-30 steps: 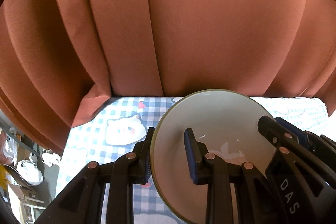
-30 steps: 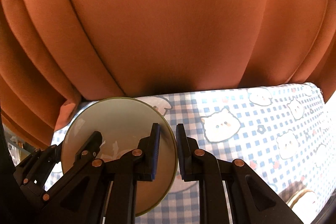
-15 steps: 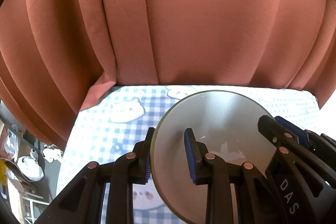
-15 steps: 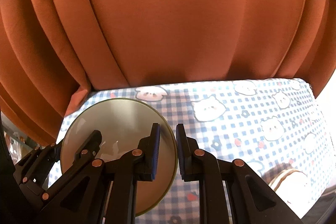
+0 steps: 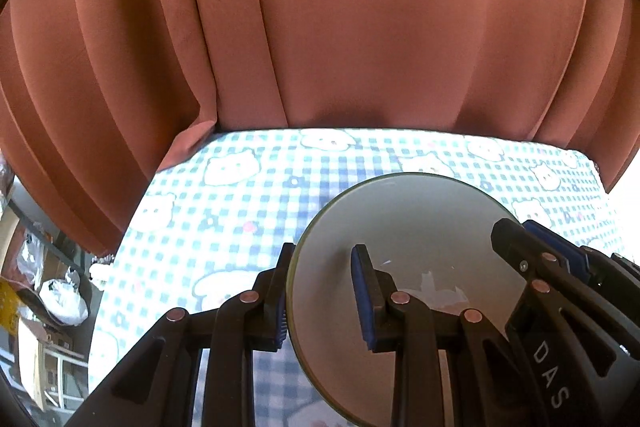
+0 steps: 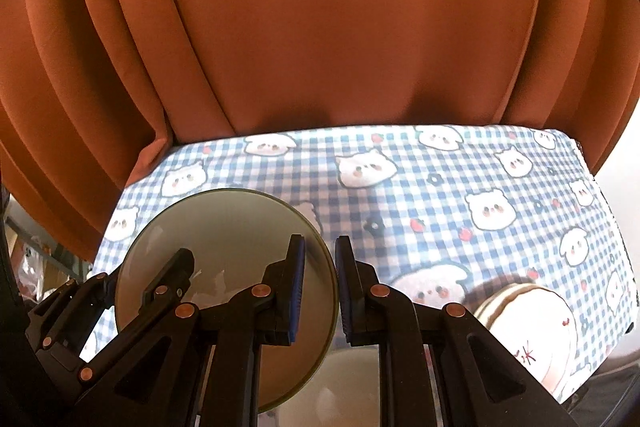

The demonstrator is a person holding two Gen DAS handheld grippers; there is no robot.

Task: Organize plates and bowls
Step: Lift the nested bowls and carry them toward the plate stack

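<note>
A pale grey-green bowl (image 5: 420, 227) with an olive rim hangs above the checked tablecloth (image 5: 240, 211), held from both sides. My left gripper (image 5: 322, 301) is shut on its left rim, one finger outside and one inside. My right gripper (image 6: 320, 291) is shut on the right rim of the same bowl (image 6: 224, 231). Each gripper shows in the other's view: the right one (image 5: 540, 255) at the bowl's far side, the left one (image 6: 168, 279) likewise. The bowl's inside looks bare apart from light reflections.
A white dish with brown stripes (image 6: 528, 323) stands on the tablecloth (image 6: 440, 195) at the near right. Another pale dish (image 6: 344, 383) shows dimly under my right gripper. A rust-orange curtain (image 6: 340, 27) hangs along the table's far edge. Clutter lies off the left edge (image 5: 60, 299).
Both grippers have drawn back from the curtain with the bowl held between them. More tablecloth now shows, and the striped dish has come into the right wrist view.
</note>
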